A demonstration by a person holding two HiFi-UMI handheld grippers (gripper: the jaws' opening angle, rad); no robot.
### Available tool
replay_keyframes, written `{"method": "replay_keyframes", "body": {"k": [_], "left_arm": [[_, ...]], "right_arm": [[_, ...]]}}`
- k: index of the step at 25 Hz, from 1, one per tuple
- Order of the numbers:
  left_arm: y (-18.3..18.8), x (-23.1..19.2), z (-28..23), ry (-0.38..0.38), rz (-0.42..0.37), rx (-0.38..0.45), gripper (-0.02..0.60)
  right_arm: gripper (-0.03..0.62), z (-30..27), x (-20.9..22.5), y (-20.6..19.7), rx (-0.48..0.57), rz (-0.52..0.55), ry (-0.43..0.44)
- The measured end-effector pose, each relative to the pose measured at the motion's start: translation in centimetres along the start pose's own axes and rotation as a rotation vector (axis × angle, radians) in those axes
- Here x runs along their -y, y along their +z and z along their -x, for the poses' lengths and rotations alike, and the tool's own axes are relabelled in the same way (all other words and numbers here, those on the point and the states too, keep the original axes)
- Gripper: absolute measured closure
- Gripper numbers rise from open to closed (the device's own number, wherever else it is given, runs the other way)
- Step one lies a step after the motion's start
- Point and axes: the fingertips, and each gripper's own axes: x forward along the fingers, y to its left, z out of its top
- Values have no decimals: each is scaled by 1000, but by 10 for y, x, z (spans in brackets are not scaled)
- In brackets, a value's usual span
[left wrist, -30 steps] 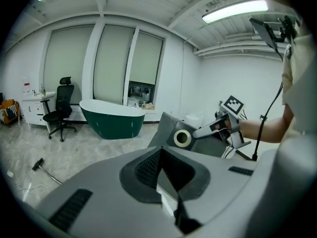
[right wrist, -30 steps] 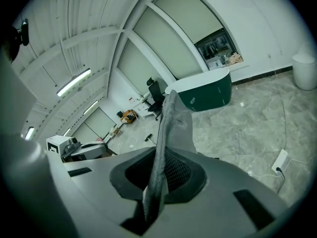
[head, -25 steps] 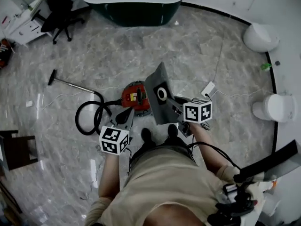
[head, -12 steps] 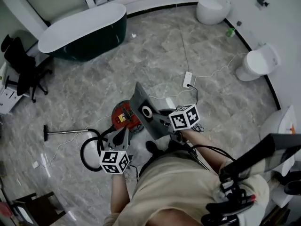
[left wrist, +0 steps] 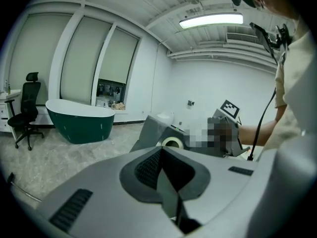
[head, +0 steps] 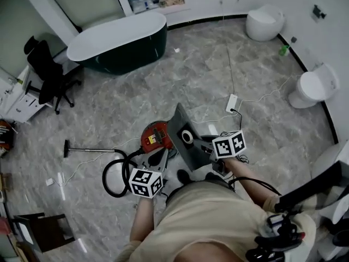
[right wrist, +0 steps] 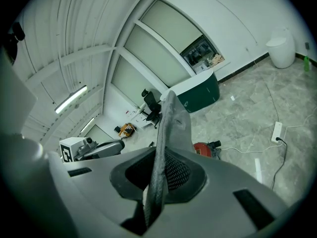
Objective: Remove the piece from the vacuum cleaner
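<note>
So the right gripper (right wrist: 158, 177) is clamped tight on the thin edge of the grey flat piece (head: 182, 132), the one with the pale ring in its face. The piece stands up out of the jaws, tilted and held in the air, apart from the red vacuum cleaner (head: 155, 135). The vacuum sits on the marble floor (head: 218, 64) about mid-room, well away from the walls, with its black hose (head: 112, 173) looped beside it. The left gripper (left wrist: 166, 177) has its jaws pressed together with nothing between them, and it hovers low beside the vacuum. There's a dark green bathtub (head: 120, 42) along the far edge of the floor.
</note>
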Motion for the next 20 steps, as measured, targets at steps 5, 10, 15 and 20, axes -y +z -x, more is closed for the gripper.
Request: {"method": "replay_keyframes", "body": {"k": [5,10,15,20], "left_arm": [[-1,40,-11,-6,-14,15,578],[-5,81,-19,-36,-19,-6,578],[-21,121,-20,-23,-12,-43,578],[-37,149,-20,13,1,-84,578]], "right_arm": [[565,25,3,-21,-37,15,11],[565,59,4,-31,-44,41,11],[565,93,14,-59,-70,34,34],[565,113,27,-85,-93,-3,81]]}}
